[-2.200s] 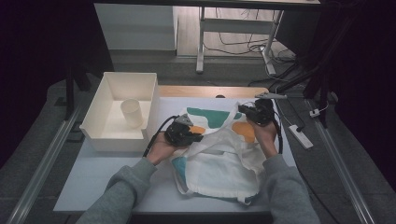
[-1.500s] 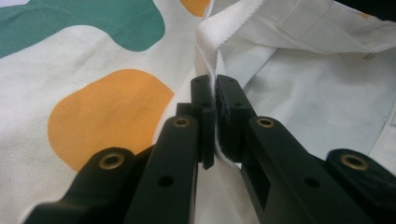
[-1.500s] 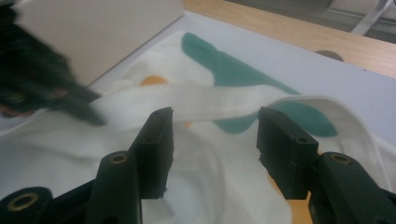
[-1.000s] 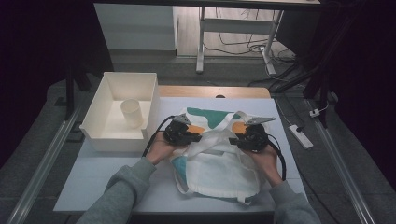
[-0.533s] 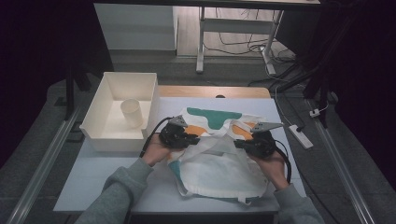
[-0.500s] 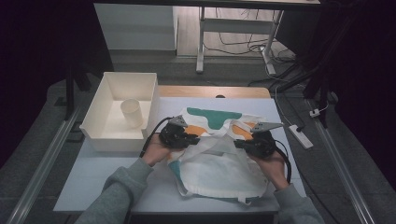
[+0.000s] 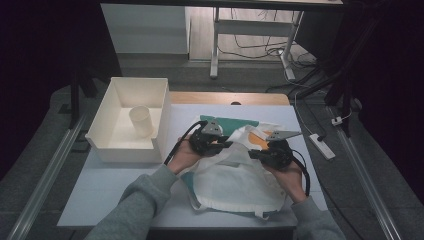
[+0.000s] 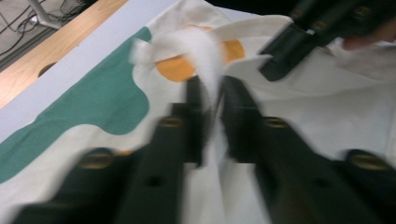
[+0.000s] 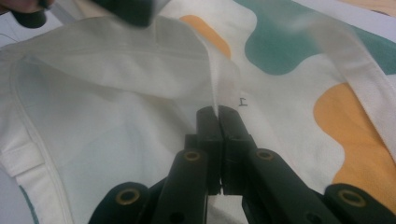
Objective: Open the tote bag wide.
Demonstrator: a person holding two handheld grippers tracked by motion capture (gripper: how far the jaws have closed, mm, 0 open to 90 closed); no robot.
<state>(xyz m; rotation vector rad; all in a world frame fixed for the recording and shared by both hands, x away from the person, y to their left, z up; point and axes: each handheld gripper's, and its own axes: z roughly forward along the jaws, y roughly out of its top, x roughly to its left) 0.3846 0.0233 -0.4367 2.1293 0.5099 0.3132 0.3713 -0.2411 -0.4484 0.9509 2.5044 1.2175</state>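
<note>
A white cloth bag (image 7: pixel 235 182) with green and orange patches lies flat on the pale table (image 7: pixel 115 200). My left gripper (image 7: pixel 227 146) hovers over its far left part, pointing right. In the left gripper view a white strap (image 8: pixel 205 51) runs up between the jaws of the left gripper (image 8: pixel 212 88), which have just been closing onto it. The right gripper (image 7: pixel 252 152) faces it from the right. In the right gripper view the right gripper (image 9: pixel 218 112) is shut on a raised fold of the bag (image 9: pixel 93 93).
A white open bin (image 7: pixel 112 142) stands at the table's left with a cup (image 7: pixel 140 121) upright inside. A wooden strip (image 7: pixel 225 97) runs along the far edge. A power strip (image 7: pixel 321 146) lies on the floor to the right.
My left gripper has lifted and moved right toward the right one, drawing the strap up. The right gripper came in from the bag's far right corner and now holds still.
</note>
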